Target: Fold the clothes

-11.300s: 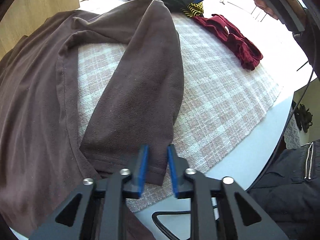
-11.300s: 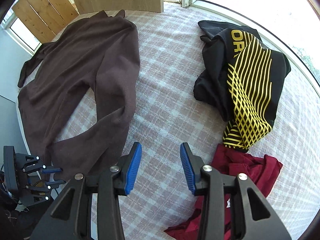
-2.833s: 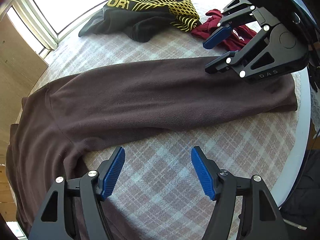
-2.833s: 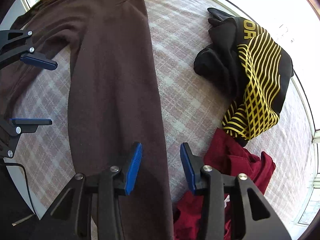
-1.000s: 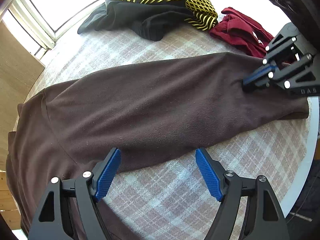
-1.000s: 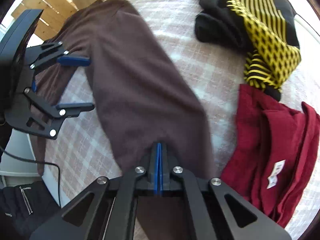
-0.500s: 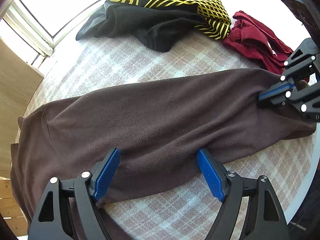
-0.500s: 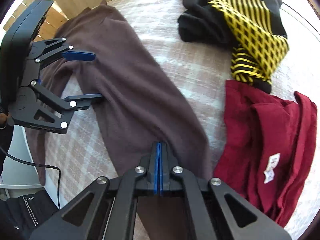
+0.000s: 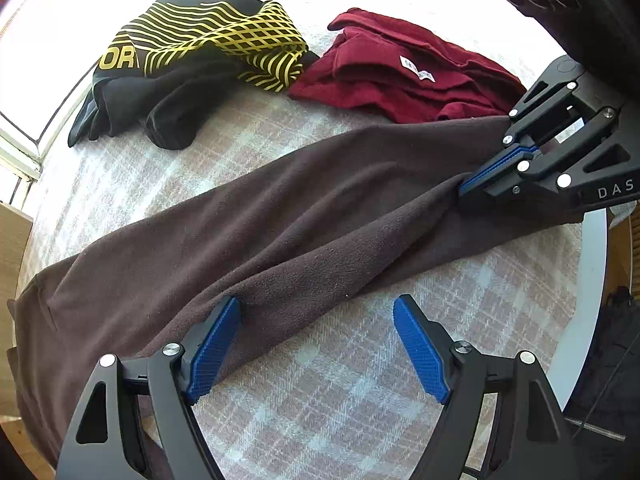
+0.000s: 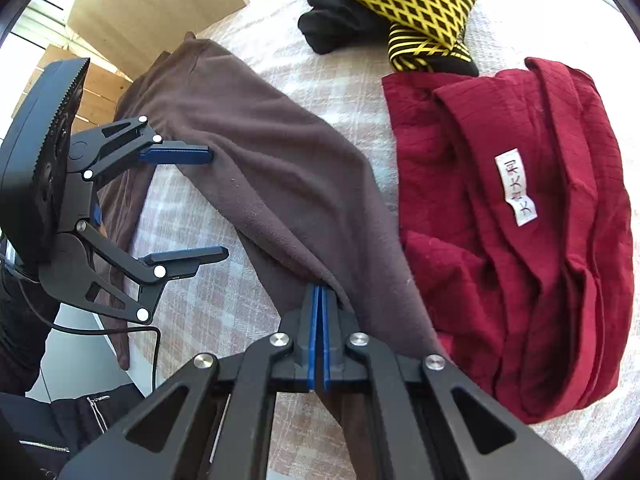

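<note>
Brown garment stretches from lower left to right of the left wrist view, over the checked cloth on the tabletop. My right tool pinches its far end at the right edge, I judge to keep the fabric taut. My left tool hangs spread, one pad against the near hem, placed to take a second hold.

From the right wrist view, the right tool is pressed together on a raised fold at bottom centre; the left tool gapes at left. Red shirt and black-and-yellow top lie aside, upper right.
</note>
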